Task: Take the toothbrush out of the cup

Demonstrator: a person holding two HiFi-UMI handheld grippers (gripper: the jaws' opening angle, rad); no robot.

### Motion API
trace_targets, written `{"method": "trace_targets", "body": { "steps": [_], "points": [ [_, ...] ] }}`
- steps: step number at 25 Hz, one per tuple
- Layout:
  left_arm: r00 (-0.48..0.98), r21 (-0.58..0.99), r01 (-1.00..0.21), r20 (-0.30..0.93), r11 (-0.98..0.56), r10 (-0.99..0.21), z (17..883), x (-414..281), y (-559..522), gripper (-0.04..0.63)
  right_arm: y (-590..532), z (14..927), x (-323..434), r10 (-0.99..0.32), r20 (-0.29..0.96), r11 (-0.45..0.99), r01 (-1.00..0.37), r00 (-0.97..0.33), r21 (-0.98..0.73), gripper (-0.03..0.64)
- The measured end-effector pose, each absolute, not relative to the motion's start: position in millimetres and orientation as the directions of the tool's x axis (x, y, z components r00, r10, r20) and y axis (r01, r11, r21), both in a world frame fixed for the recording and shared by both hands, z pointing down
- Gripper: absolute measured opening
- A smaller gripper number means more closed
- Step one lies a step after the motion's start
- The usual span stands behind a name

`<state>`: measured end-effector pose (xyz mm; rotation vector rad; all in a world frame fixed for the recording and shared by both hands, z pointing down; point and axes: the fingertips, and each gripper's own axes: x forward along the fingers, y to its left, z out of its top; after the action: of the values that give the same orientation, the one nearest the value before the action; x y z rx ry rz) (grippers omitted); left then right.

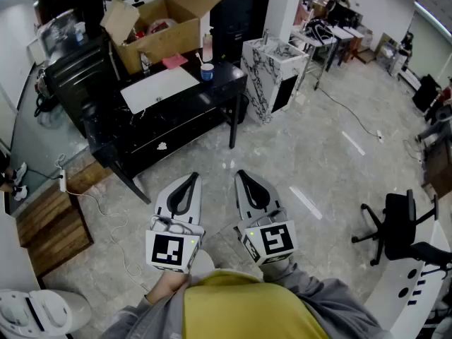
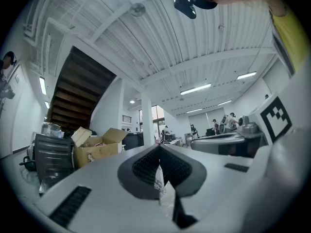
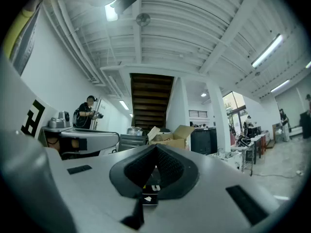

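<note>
Brightly and evenly lit from ceiling strip lamps (image 2: pixel 196 89), with soft shadow under the black table (image 1: pixel 219 83) and glare off one lamp (image 3: pixel 111 11). Heavily bent by fisheye, with dark round corners in both gripper views; blurred up close on the left gripper (image 2: pixel 159 148) and right gripper (image 3: pixel 155 148).

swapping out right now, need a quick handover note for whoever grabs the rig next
left tool: shut, empty, held close to the body.
right tool: shut, empty, beside the left one.
cup: on the black table across the floor, near the box. It is too small to tell whether the toothbrush is in it.
Done: nothing yet; both tools are well short of the table.
Left: step up to the table, find the toothbrush in the cup, grip it and lift it out.
</note>
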<state>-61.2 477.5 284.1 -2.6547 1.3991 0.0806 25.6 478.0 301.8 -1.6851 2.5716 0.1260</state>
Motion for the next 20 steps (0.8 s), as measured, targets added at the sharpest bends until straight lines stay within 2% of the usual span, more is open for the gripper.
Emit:
{"method": "trace_targets", "body": {
  "steps": [8, 12, 20],
  "points": [
    [0.585, -0.079, -0.811, -0.117, -0.58, -0.803, 296, -63, 411, 0.0, 411, 312, 19, -0.906, -0.107, 0.409, -0.912, -0.409, 0.026, 0.015],
    [0.603, -0.067, -0.797, -0.129, -0.6, -0.787, 301, -69, 351, 0.0, 350, 318, 11, -0.907, -0.107, 0.406, -0.913, -0.407, 0.028, 0.058],
    [0.632, -0.074, -0.774, -0.146, -0.628, -0.761, 295, -81, 215, 0.0, 213, 314, -1, -0.908, -0.144, 0.392, -0.919, -0.393, 0.036, 0.095]
  ]
}}
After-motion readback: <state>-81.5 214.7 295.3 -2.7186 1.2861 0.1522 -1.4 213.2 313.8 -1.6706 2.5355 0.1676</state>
